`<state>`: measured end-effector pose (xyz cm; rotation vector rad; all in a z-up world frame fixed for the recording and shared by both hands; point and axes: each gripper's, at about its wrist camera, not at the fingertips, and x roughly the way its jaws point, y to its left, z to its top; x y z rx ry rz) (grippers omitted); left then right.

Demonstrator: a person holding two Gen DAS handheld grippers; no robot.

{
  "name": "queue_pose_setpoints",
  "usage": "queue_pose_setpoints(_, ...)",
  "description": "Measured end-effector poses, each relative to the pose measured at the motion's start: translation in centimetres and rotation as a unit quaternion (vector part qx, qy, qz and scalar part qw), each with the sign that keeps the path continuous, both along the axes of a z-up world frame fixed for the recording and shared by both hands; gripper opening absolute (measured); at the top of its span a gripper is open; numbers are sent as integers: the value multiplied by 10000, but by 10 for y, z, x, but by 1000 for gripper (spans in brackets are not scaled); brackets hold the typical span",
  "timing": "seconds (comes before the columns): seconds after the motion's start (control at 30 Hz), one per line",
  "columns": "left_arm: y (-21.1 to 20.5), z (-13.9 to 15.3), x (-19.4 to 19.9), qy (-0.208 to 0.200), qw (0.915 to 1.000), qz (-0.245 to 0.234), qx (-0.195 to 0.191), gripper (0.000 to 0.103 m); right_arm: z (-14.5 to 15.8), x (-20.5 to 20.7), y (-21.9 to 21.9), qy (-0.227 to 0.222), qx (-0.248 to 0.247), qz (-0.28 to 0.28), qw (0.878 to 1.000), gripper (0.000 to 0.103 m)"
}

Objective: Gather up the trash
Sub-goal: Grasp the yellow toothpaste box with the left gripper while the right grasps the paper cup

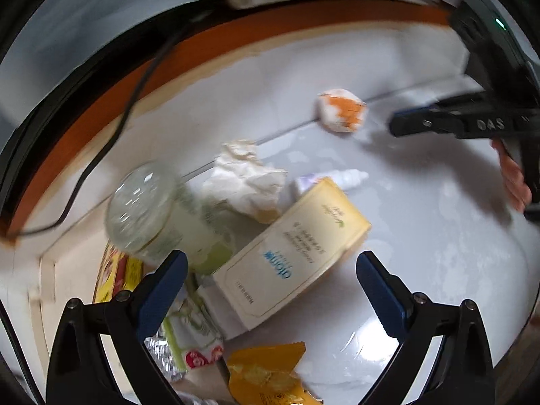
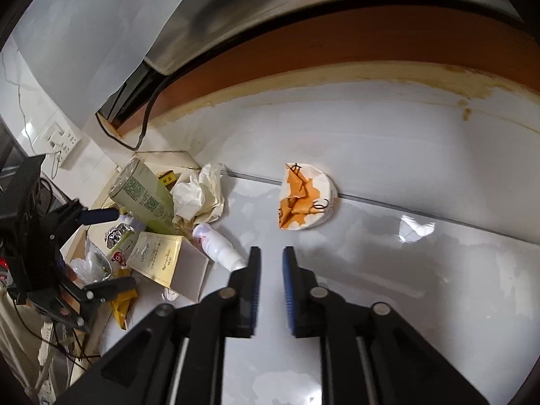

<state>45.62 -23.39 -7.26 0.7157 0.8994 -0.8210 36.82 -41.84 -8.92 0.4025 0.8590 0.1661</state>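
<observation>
The left gripper (image 1: 271,270) stands wide open and empty, pointing steeply down over a heap of trash. Between and just beyond its jaws lies a cream carton (image 1: 290,253) on its side, with a clear bottle (image 1: 158,216) leaning against it on the left. Neither jaw touches them. Beyond these sit a crumpled tissue (image 1: 246,182) and a small white dropper bottle (image 1: 347,177). Snack wrappers (image 1: 263,374) lie nearest the camera.

The right gripper (image 2: 271,256) has its jaws parted only a narrow gap, with nothing between them. Ahead of it, well apart from the heap, a crushed orange-and-white paper cup (image 2: 305,197) lies alone on the glossy white counter (image 2: 422,175).

The cup looks like the right gripper's likely target. To take it well, the jaws would need to open wider than the cup's flattened body, come down around it, and close gently so the paper does not slip out.
</observation>
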Motion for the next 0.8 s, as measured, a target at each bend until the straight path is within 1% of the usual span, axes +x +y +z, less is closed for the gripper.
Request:
queue_pose_setpoints(0.03, -3, -2, 0, 97, 9998, -156, 20, 100, 0, 2, 2, -2, -45, 22, 10000, 25)
queue_pose_setpoints(0.1, -10, -5, 1, 113, 9993, -339, 102, 100, 0, 5, 4, -24, -104, 14, 9999, 30)
queue_pose_setpoints(0.17, -15, -9, 3, 131, 9987, -462, 193, 100, 1, 10, 4, -19, -123, -30, 9999, 33)
queue_pose_setpoints(0.37, -30, -28, 8, 252, 9967, -627, 446, 97, 0, 28, 5, -15, -226, -202, 9995, 33)
queue_pose_setpoints(0.43, -33, -35, 7, 287, 9959, -674, 528, 93, -2, 36, 6, 2, -295, -281, 9992, 33)
queue_pose_setpoints(0.5, -35, -43, 8, 391, 9948, -712, 612, 89, -3, 42, 5, -27, -330, -353, 9988, 33)
queue_pose_setpoints(0.6, -38, -47, 5, 294, 9949, -739, 620, 89, -2, 48, 7, -136, -415, -388, 9983, 33)
queue_pose_setpoints(0.73, -38, -47, 3, 308, 9964, -575, 535, 83, 3, 46, 17, -199, -781, -378, 9960, 33)
queue_pose_setpoints(0.8, -37, -46, 0, 299, 9968, -484, 565, 80, 4, 40, 18, -268, -878, -361, 9951, 33)
